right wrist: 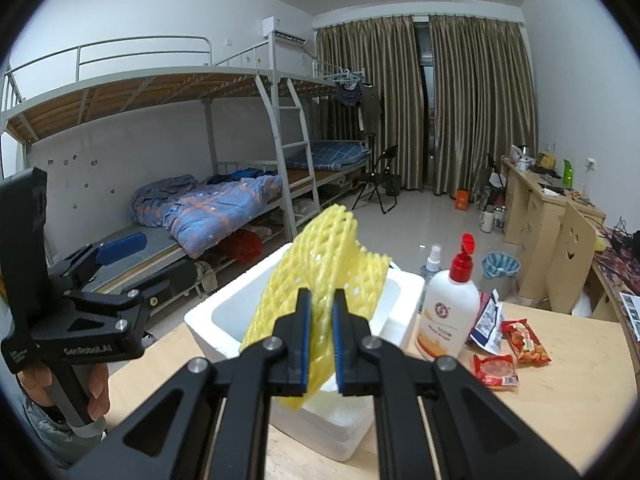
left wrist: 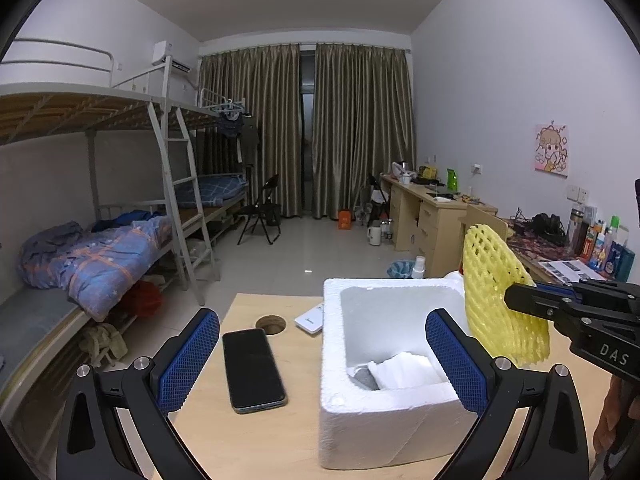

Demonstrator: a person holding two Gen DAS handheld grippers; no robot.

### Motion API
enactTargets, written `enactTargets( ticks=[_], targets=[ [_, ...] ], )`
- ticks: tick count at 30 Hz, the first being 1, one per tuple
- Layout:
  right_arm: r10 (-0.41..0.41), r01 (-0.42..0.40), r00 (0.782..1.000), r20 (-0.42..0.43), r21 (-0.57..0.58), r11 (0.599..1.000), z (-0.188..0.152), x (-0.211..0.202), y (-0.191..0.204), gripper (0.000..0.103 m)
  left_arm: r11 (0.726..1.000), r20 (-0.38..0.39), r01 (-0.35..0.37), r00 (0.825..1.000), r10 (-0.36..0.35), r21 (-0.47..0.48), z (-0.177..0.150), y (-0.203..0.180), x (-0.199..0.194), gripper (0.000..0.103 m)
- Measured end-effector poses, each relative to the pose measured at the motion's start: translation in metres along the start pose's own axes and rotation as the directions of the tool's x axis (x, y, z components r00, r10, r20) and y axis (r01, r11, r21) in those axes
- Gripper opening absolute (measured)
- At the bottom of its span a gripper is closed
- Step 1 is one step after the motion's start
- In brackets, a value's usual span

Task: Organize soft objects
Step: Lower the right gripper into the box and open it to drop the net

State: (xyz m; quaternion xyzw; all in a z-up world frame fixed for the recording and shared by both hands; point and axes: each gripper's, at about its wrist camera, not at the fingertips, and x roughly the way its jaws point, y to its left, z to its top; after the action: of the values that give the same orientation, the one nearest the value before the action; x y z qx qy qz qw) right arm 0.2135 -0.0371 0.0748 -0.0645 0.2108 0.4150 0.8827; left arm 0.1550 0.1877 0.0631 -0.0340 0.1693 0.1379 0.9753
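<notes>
Right gripper (right wrist: 320, 344) pinches the yellow foam mesh fruit sleeve (right wrist: 320, 276), raised over the white styrofoam box (left wrist: 384, 432); left gripper (left wrist: 322, 356) gapes wide, empty. Best lowered deep inside before releasing, since it's springy. "DAS" and "GenRobot.AI" mark the grippers.

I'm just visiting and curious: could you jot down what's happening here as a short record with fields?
right tool: shut on yellow net, held above the box
left tool: open, holding nothing, near the box's front
box: white foam, open top, white stuff inside
phone: flat on table, left of box
bottle: upright, right of box
</notes>
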Motion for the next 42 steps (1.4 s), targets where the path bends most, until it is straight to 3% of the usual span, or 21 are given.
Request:
enactTargets(
  ticks=[20,34,36,38,39,40,42],
  targets=[
    [0.017,-0.017,0.999,-0.046,0.0,1.0,0.006,0.034,0.007,0.012,0.998,-0.032,-0.029,0.999,0.027,-0.052,-0.01,0.04,0.007,0.103],
    [0.005,-0.005,0.998,-0.067,-0.005,1.0,0.008,0.048,0.008,0.013,0.998,-0.03,-0.03,0.999,0.028,-0.053,-0.011,0.043,0.004,0.103],
    [-0.003,0.002,0.998,-0.066,-0.016,1.0,0.008,0.047,0.011,0.024,0.998,-0.029,-0.033,0.999,0.032,-0.055,-0.011,0.042,0.003,0.103],
    [-0.013,0.012,0.999,-0.052,-0.016,1.0,0.008,0.044,0.013,0.05,0.998,-0.029,-0.036,0.999,0.035,-0.06,-0.01,0.042,0.002,0.103],
    [-0.017,0.017,0.999,-0.043,-0.016,1.0,0.009,0.042,0.013,0.07,0.998,-0.029,-0.037,0.999,0.036,-0.059,-0.01,0.042,0.002,0.103],
    [-0.028,0.027,0.999,-0.029,-0.017,0.999,0.009,0.04,0.013,0.081,0.998,-0.03,-0.036,0.999,0.034,-0.058,-0.01,0.042,0.002,0.103],
    [-0.055,0.055,0.998,-0.006,-0.027,0.998,0.01,0.036,0.015,0.087,0.998,-0.029,-0.036,0.999,0.034,-0.059,-0.01,0.042,0.002,0.103]
  ],
)
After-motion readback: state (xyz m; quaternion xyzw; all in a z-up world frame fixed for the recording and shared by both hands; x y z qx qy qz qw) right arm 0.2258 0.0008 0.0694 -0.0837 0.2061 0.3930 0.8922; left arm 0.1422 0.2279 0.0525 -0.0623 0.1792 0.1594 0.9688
